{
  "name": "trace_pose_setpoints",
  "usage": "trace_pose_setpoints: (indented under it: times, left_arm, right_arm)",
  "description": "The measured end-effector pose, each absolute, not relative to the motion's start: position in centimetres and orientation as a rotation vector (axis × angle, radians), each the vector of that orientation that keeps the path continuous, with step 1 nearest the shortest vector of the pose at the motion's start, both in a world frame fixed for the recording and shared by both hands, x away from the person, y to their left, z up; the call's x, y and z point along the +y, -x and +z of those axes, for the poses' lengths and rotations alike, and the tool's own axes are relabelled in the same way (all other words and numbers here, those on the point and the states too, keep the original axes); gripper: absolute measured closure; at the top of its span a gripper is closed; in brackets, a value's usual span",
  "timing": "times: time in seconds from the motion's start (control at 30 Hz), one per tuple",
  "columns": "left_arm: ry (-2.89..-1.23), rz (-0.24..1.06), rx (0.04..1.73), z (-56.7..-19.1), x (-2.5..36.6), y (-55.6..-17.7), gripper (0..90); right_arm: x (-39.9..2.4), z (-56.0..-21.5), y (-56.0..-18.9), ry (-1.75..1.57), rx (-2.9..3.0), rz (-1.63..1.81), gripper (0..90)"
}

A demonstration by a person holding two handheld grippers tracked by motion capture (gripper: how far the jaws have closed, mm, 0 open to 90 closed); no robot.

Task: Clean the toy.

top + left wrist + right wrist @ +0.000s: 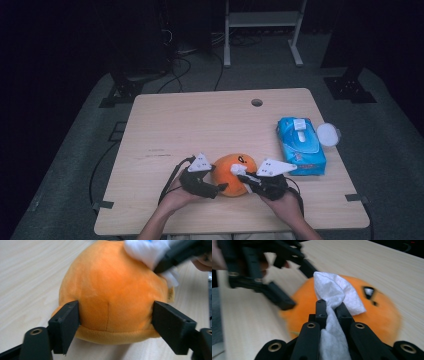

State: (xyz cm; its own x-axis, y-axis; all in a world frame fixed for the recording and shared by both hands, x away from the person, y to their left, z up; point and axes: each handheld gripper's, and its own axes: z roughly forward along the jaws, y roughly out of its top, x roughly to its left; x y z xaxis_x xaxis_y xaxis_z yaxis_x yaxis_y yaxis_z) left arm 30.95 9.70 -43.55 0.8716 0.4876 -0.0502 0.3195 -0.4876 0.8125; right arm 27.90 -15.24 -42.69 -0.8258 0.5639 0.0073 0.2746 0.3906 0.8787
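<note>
Orange plush toy (pixel 231 173) sits near the front edge of the table (pixel 200 120), between both hands. Left tongs (pixel 115 322) straddle its lower back, 1 jaw touching each side, grasping it. Right tongs (pixel 331 307) are clenched on a white tissue (pixel 337 290) laid against the toy's top. Farther right lies a blue wipes pack (pixel 300 145).

Plush toy (pixel 112 297): top cut off by the upper edge in left gripper view; in right gripper view its near side is hidden behind the white wipe (pixel 337 297). Left tool (pixel 262 277) is blurred there. Print on the tissue pack (pixel 300 145) too small to read.
</note>
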Motion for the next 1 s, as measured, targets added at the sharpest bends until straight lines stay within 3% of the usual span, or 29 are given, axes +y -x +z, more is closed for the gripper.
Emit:
trace_pose_setpoints:
  times: [0.13, 0.27, 0.4, 0.57, 0.67, 0.73, 0.87, 1.0]
  left_arm:
    - [-2.107, 0.227, 0.565, -43.5, 10.1, -31.1, 26.9]
    - [-2.065, 0.193, 0.623, -43.4, 10.1, -31.2, 18.2]
    - [-2.087, 0.204, 0.616, -43.9, 9.4, -31.0, 17.3]
    - [-2.107, 0.298, 0.527, -43.8, 8.9, -30.7, 29.8]
    - [-2.108, 0.311, 0.498, -43.8, 8.9, -30.5, 30.7]
    - [-2.08, 0.294, 0.518, -43.8, 9.0, -30.6, 27.9]
    - [-2.035, 0.248, 0.619, -43.4, 9.1, -30.9, 11.9]
    - [-2.087, 0.266, 0.586, -44.0, 8.0, -30.6, 14.6]
  right_arm:
    - [-15.2, -42.3, -28.1, -0.712, 2.343, 1.4, 82.5]
    - [-17.2, -42.4, -29.3, -0.823, 2.289, 1.371, 82.5]
    - [-17.5, -42.9, -28.7, -0.845, 2.335, 1.374, 82.6]
    - [-15.4, -42.6, -27.4, -0.719, 2.412, 1.379, 82.6]
    - [-15.4, -41.9, -28.3, -0.733, 2.363, 1.381, 82.6]
    - [-16.1, -41.8, -29.2, -0.764, 2.327, 1.362, 82.6]
    - [-17.5, -42.3, -29.4, -0.839, 2.323, 1.366, 82.7]
    - [-17.7, -42.2, -28.3, -0.828, 2.35, 1.371, 82.8]
